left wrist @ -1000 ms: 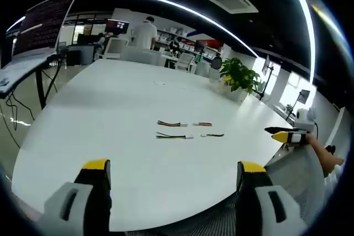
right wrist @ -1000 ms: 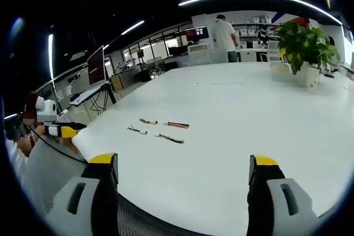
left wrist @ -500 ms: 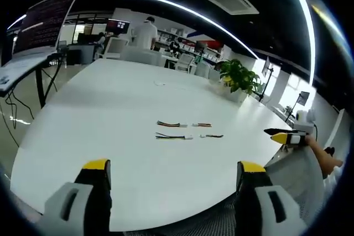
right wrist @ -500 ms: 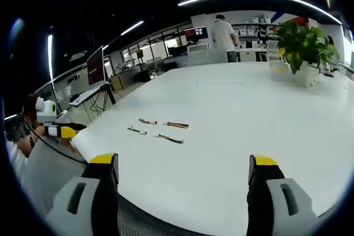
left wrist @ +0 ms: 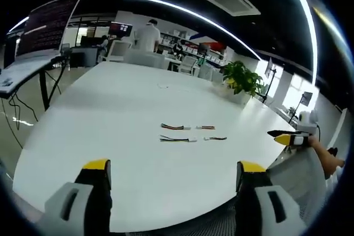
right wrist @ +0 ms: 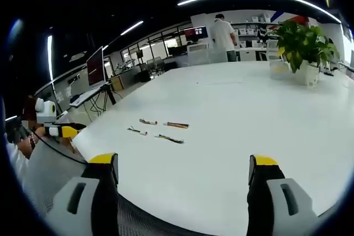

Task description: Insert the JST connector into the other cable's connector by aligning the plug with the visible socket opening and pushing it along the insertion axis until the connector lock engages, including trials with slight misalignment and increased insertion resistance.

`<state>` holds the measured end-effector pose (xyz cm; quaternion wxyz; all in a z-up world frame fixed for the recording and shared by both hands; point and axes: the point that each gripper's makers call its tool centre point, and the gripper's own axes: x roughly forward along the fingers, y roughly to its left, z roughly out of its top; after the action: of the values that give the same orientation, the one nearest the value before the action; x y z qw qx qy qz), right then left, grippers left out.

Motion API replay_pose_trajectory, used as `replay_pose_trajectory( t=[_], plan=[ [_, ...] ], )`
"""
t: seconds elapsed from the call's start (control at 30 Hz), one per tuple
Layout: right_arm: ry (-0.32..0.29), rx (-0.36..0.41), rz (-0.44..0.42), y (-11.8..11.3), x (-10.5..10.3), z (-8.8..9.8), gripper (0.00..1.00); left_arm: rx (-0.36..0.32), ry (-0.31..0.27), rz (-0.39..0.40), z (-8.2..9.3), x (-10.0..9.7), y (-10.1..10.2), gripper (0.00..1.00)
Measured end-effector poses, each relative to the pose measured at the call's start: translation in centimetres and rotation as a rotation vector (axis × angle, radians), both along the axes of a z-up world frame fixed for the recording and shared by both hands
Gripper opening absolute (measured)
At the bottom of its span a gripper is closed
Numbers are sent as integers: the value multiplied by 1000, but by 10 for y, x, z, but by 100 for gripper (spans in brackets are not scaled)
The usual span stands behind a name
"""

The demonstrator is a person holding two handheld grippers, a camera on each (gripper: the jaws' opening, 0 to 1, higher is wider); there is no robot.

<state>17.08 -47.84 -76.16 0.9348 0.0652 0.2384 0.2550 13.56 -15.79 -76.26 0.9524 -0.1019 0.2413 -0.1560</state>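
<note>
White worktop (left wrist: 110, 136) carries four small cables (left wrist: 176, 138) at its middle, well apart from us. We hold both grippers (left wrist: 171, 171) (right wrist: 182, 163) with fingers open, empty. These cables seem light and floppy; we should grasp the stiff connector housing.

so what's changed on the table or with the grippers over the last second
Very little. The left gripper view has shifted slightly, so that camera moved a touch; the things themselves have not. The four short cables lie in the same arrangement on the white table. Both the left gripper and the right gripper stay open and empty, held back from the table edge. Nothing was grasped or released.
</note>
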Motion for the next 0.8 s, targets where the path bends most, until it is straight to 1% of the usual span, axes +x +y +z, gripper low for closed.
replay_pose_trajectory(
  t=[0.07, 0.1, 0.17, 0.2, 0.27, 0.3, 0.37, 0.4, 0.47, 0.53, 0.67, 0.8],
  plan=[
    [4, 7, 2, 1, 0, 0, 97, 0, -3, 1, 1, 0, 0, 93],
    [11, 0, 10, 2, -1, 0, 97, -1, -32, 5, 7, 2, 0, 93],
    [11, 7, 27, 4, -1, 0, 97, -9, -68, 20, 15, 4, 2, 93],
    [13, 14, 31, 4, -1, 1, 96, -12, -66, 20, 15, 4, 3, 94],
    [12, 44, 27, 1, 1, 5, 95, -34, -32, 31, 15, 5, 5, 96],
    [16, 53, 18, -1, 3, 6, 95, -44, -28, 33, 17, 7, 6, 98],
    [-9, 79, 1, -5, 10, 15, 94, -58, -58, 34, 29, 11, 8, 99],
    [-25, 87, 0, -6, 14, 21, 94, -48, -88, 37, 38, 14, 12, 99],
    [-36, 88, 6, -7, 20, 28, 94, -49, -102, 37, 50, 21, 13, 99],
    [-63, 96, 3, -8, 27, 37, 94, -37, -128, 15, 59, 30, 13, 99],
    [-112, 112, -1, -7, 38, 54, 94, 19, -161, -16, 69, 44, 8, 99],
    [-151, 93, 17, -3, 46, 65, 94, 30, -189, -30, 75, 57, 3, 99]
  ],
)
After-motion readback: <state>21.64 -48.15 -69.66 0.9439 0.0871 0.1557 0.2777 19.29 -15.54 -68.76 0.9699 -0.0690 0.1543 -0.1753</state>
